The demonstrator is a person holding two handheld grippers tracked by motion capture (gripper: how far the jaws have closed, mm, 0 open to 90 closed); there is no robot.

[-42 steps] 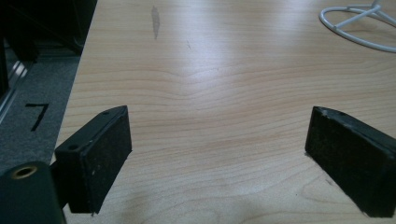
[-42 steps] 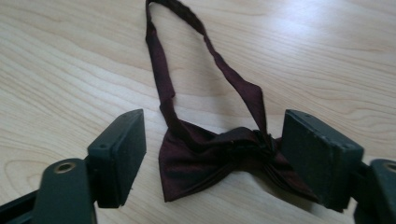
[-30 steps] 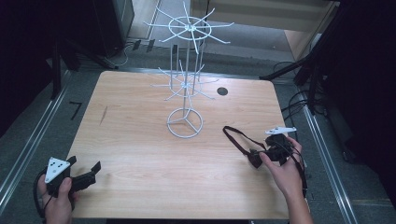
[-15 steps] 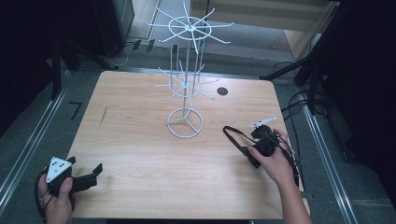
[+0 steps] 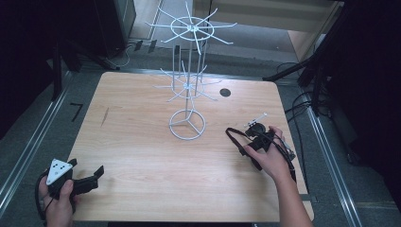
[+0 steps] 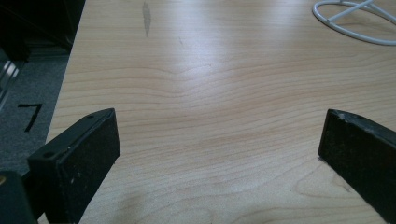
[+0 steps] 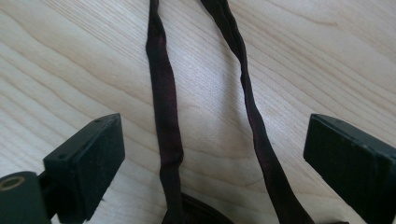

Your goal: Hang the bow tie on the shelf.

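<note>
A dark strap (image 5: pixel 235 135) lies looped on the wooden table (image 5: pixel 142 142), right of the white wire rack (image 5: pixel 188 90). My right gripper (image 5: pixel 251 142) is tipped down over the strap. Two strands of this strap (image 7: pixel 164 98) run along the wood between its open jaws, and neither pad touches them. My right gripper (image 7: pixel 212 163) hovers just above the wood. At the near left corner my left gripper (image 5: pixel 87 167) is held low with its jaws wide apart. Bare wood lies under my left gripper (image 6: pixel 219 154).
The rack's round base ring (image 5: pixel 187 124) stands mid-table, and its edge (image 6: pixel 355 25) shows far ahead of the left jaws. A dark cable hole (image 5: pixel 225 92) sits behind it. Black stands and cables surround the table on the floor.
The right hand has moved left and tipped its gripper down over the strap. The left gripper has stayed in place.
</note>
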